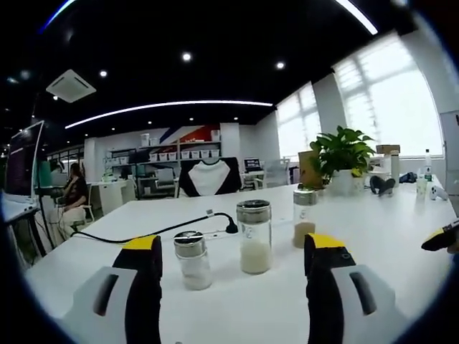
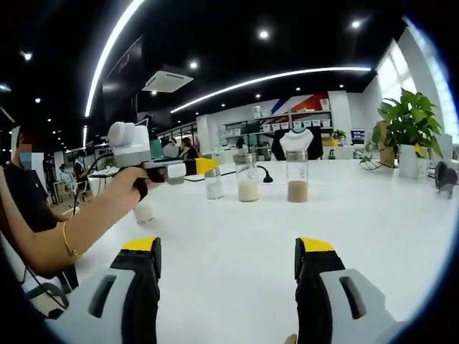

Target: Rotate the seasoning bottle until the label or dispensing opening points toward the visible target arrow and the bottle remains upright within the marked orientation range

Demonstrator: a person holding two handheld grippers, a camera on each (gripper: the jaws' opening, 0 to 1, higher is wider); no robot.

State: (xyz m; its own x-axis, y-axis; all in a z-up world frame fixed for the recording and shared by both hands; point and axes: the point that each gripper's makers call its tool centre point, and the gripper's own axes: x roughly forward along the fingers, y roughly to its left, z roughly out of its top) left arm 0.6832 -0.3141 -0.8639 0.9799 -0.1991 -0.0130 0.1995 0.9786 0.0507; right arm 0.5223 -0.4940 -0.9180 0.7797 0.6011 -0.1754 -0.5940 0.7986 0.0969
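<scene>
Left gripper (image 1: 233,251) jaws spread wide, gripping nothing, on either side of three seasoning bottles standing upright on the white table (image 1: 373,236): small bottle (image 1: 193,259) at 7 o'clock of the tall white-powder bottle (image 1: 254,236), brown-powder bottle (image 1: 304,217) at 2 o'clock of it, all apart. Right gripper (image 2: 226,251) jaws also wide apart and empty, low over bare table with the bottles well ahead at 12 o'clock. In the right gripper view a hand (image 2: 129,188) holds the left gripper at 10 o'clock; black cable (image 1: 154,231) behind bottles, potted plant (image 1: 342,154) at far table edge.
</scene>
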